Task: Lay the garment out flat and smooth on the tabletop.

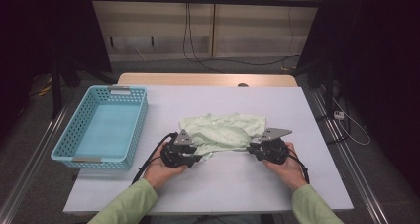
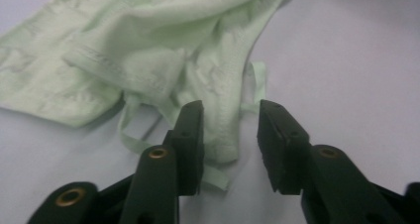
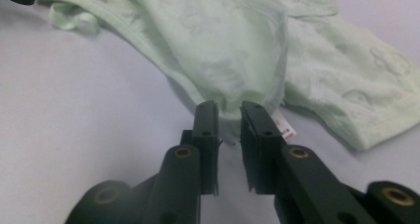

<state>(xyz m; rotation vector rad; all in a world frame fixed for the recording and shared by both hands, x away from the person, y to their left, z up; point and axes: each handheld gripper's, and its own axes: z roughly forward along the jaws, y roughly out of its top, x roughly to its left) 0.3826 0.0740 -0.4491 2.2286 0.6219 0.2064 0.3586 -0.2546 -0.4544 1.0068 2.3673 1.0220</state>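
The garment [image 1: 224, 131] lies left-to-right on the tabletop [image 1: 237, 184], its near corners between the parted left claw [image 2: 230, 130] and narrowly parted right claw [image 3: 229, 116].

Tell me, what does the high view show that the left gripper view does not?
High view: a light blue basket at the table's left, both hands with the left gripper and right gripper at the near edge of the pale green garment.
Left gripper view: open jaws with a garment corner between them, and thin ties lying loose.
Both: the garment crumpled on the white table.
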